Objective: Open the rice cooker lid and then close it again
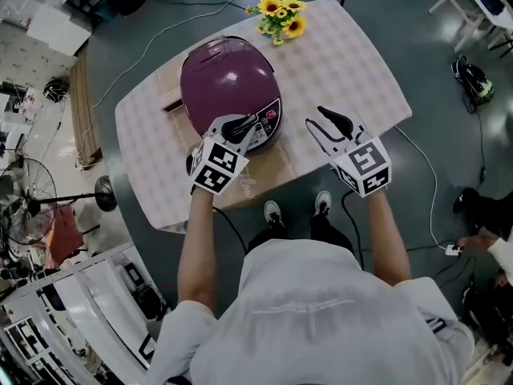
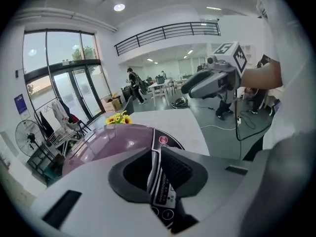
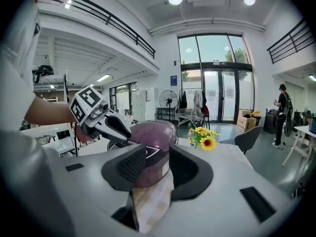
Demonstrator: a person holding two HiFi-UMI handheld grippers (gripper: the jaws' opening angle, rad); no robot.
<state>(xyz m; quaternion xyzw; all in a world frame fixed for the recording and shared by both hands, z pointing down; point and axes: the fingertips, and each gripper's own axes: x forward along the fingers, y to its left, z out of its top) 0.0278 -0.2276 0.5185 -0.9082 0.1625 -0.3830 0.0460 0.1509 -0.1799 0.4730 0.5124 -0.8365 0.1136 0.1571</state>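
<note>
Checked tablecloth table (image 1: 353,62), open hall floor around it.
- Purple rice cooker (image 1: 228,83): left of the table's centre, lid (image 1: 216,62) down. Opening is judged not yet begun; closing is left too.
- Left gripper (image 1: 244,125): at the cooker's front control panel, jaws nearly together, clamping nothing.
- Right gripper (image 1: 321,125): beside the cooker, released, empty.

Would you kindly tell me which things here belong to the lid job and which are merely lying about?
For the job: rice cooker, left gripper, right gripper.
Lying about: sunflowers, standing fan.
</note>
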